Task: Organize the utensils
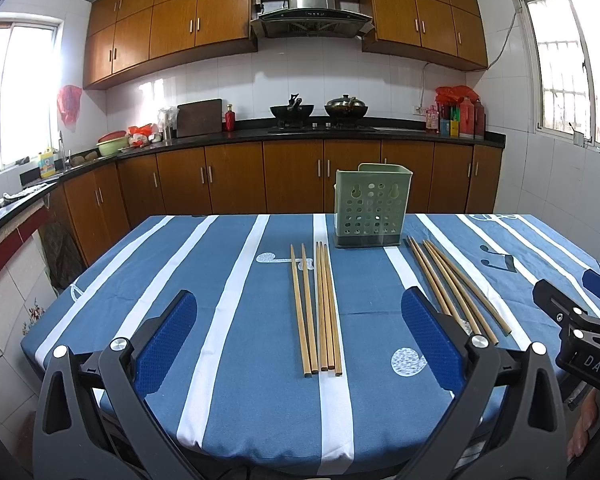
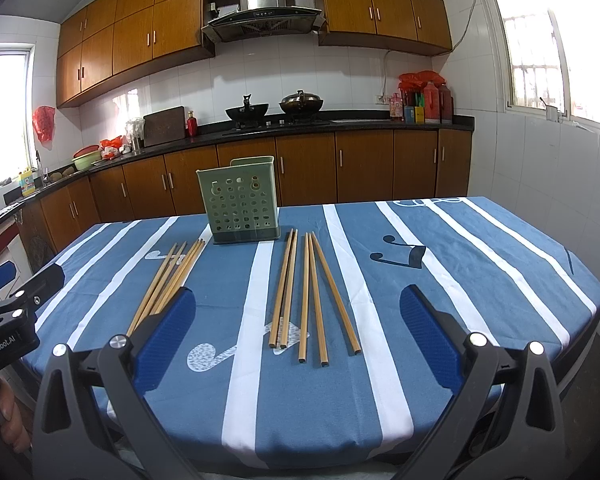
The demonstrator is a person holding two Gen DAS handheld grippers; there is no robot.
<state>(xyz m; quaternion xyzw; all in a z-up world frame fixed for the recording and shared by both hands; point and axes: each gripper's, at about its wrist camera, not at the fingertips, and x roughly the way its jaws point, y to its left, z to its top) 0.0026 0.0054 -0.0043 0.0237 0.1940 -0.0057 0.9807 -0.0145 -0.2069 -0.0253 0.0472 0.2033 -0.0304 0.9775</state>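
Both the left tool (image 1: 298, 334) and right tool (image 2: 298, 334) hover with fingers apart, each with a chopstick group (image 1: 317, 308) at 12 o'clock on the worktop (image 1: 220, 280).

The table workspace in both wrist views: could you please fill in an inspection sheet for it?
Surface: blue cloth with white stripes covering the table.
Job's things: five wooden chopsticks on the left, five more chopsticks on the right, all lying flat; perforated green plastic holder upright behind them, contents hidden.
Clutter: nothing seen on the table.
Grippers: left gripper and right gripper open, empty, at the near edge.
Cables: one wire on the wall.
Surroundings: wooden kitchen cabinets, two woks on the stove.
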